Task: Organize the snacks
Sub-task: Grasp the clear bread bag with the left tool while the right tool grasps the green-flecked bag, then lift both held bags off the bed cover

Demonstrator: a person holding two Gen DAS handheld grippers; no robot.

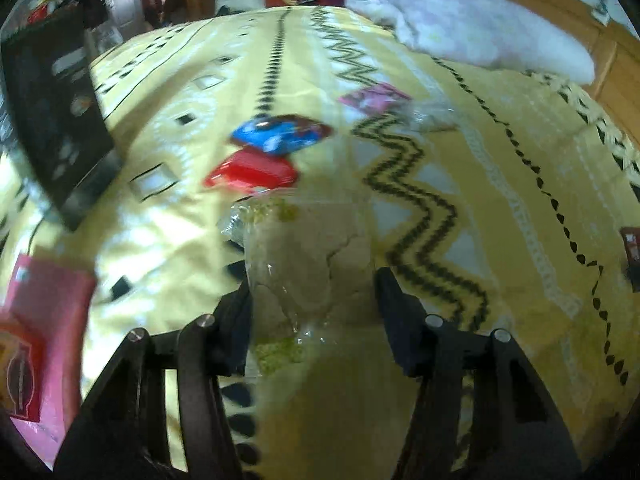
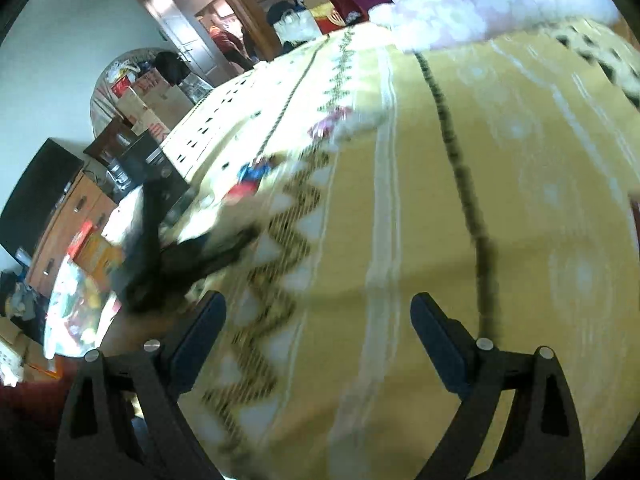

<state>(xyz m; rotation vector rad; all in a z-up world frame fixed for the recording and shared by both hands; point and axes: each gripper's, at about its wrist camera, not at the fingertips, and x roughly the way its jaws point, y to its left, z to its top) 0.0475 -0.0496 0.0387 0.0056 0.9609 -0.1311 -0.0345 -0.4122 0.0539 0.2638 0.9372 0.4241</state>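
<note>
Yellow woven bedspread; left fingers clamp crinkly clear biscuit packet, right fingers released.

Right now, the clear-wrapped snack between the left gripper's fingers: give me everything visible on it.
The clear-wrapped snack is a transparent, crinkly plastic packet holding a pale brown, cracked cake-like block with greenish crumbs at its far and near ends. It lies lengthwise between the left gripper fingers, whose dark pads press both of its sides, and its far end sticks out past the fingertips toward the red packet. Under it is the yellow patterned bedspread; whether it rests on the cloth or is lifted, I cannot tell. The picture is motion-blurred.
</note>
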